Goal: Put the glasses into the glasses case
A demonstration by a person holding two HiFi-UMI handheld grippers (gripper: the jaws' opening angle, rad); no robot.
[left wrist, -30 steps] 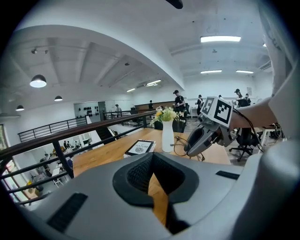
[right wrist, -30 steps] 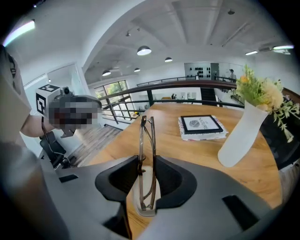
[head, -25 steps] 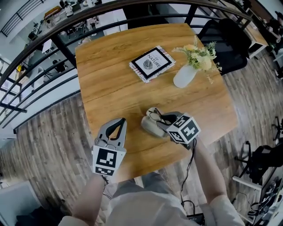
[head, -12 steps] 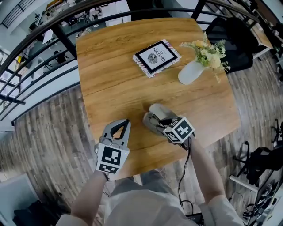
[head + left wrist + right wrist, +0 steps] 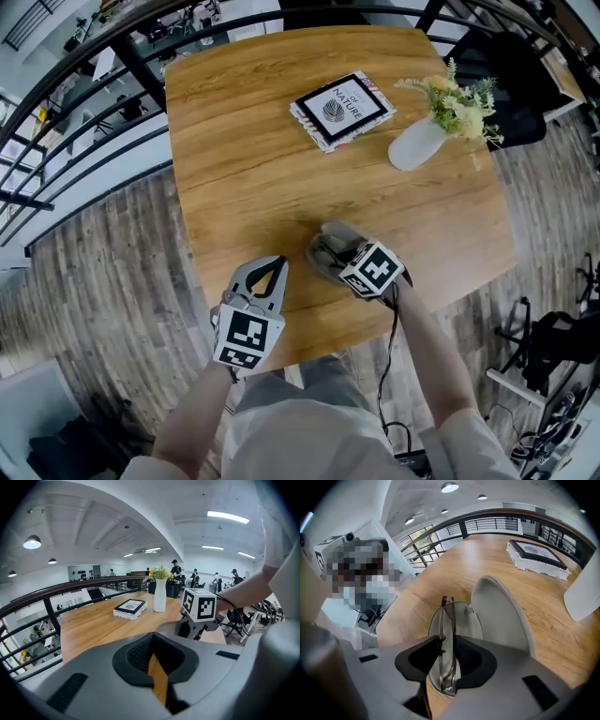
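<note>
The grey glasses case (image 5: pixel 327 246) lies open near the table's front edge, its lid (image 5: pixel 501 613) standing up. My right gripper (image 5: pixel 447 654) points steeply down over it, shut on the folded clear-framed glasses (image 5: pixel 449 620). The glasses hang edge-on just above the case's open tray (image 5: pixel 466 616); whether they touch it I cannot tell. In the head view the right gripper (image 5: pixel 349 261) covers part of the case. My left gripper (image 5: pixel 277 264) hovers to the left of the case, jaws together and empty. In its own view the left gripper (image 5: pixel 157 677) faces the right gripper's marker cube (image 5: pixel 199 605).
A framed book (image 5: pixel 342 108) lies at the back of the wooden table (image 5: pixel 234 169). A white vase (image 5: pixel 416 143) with flowers stands at the back right. A black railing (image 5: pixel 84 103) runs along the table's left side. The near table edge is just below both grippers.
Both grippers have come down toward the table. The right one has tipped steeper and lowered the glasses over the open case. The left has shifted slightly right, toward the case.
</note>
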